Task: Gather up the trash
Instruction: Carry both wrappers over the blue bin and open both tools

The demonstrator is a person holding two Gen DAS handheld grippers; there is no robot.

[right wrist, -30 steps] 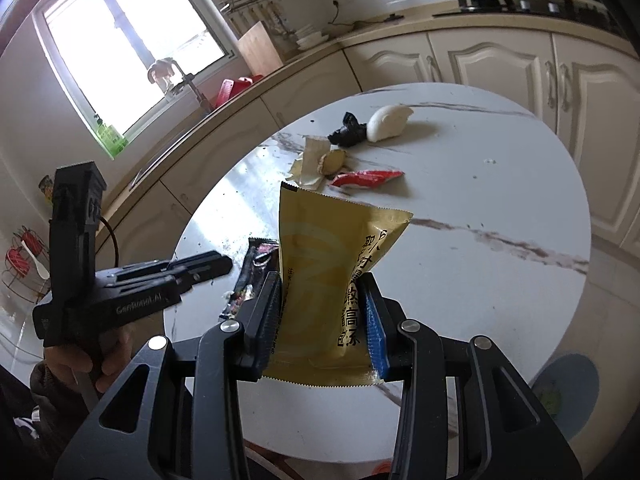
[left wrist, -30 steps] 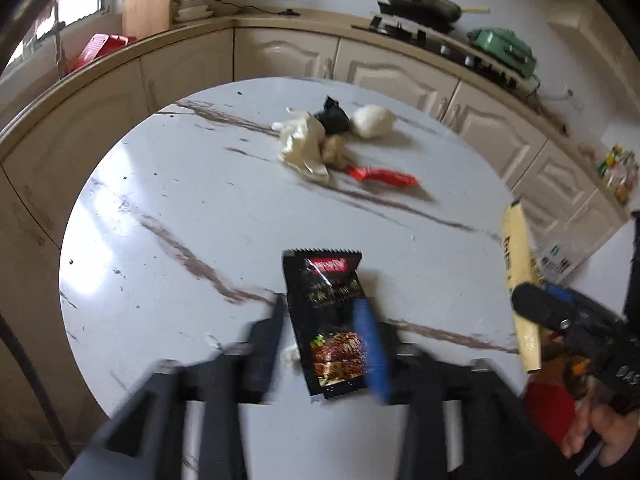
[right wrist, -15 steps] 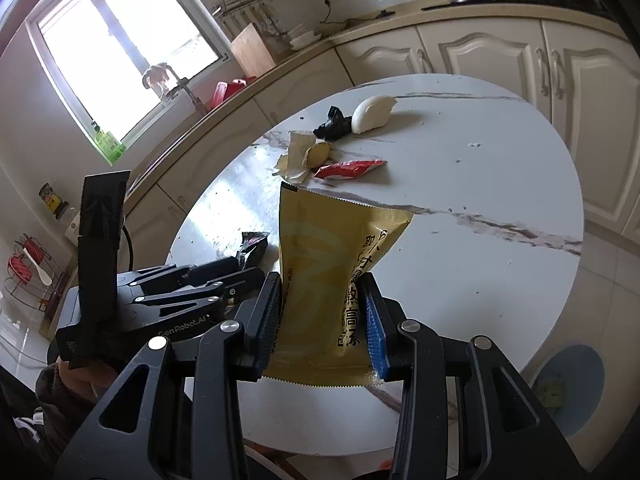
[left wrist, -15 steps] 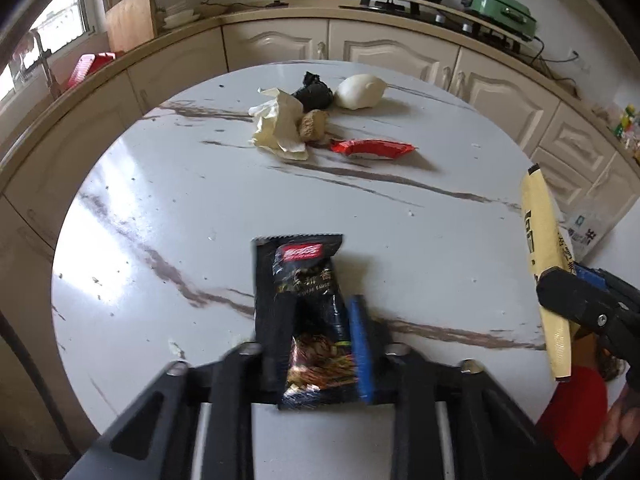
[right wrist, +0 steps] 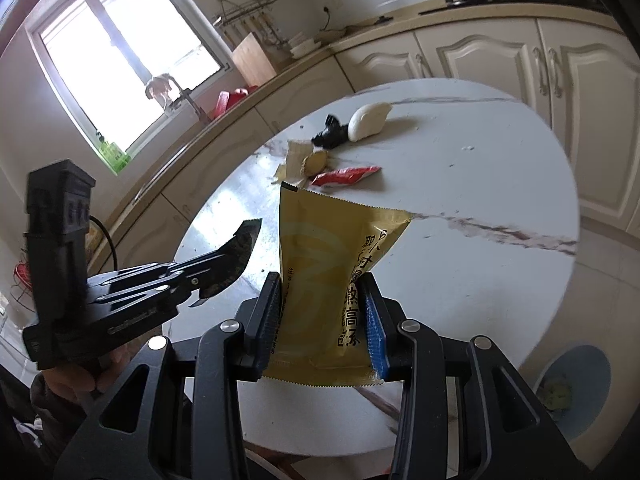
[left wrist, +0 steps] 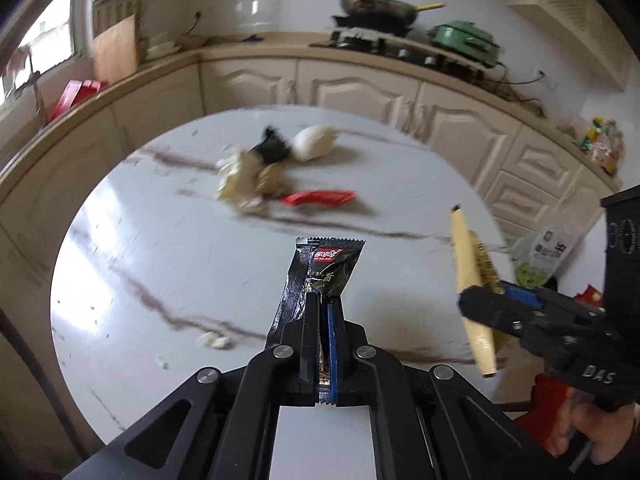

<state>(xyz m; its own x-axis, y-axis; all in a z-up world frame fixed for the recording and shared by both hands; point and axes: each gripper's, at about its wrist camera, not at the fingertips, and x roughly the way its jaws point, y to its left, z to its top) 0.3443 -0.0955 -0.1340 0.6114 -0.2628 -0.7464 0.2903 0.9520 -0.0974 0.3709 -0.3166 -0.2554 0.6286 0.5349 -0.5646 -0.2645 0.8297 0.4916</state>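
Bare table near its rim; left gripper pinches the black wrapper, lifted; right gripper clamps the yellow bag.

the round table is white marble with dark brown veins, and on it lie a red wrapper, a white lump, a black crumpled scrap and pale cream crumpled paper. the black snack packet carries a red label with white lettering, while the yellow packet shows paler yellow swirls and black characters. the cabinets are cream, the pot on the stove is green, and the black grippers each have one blue pad.
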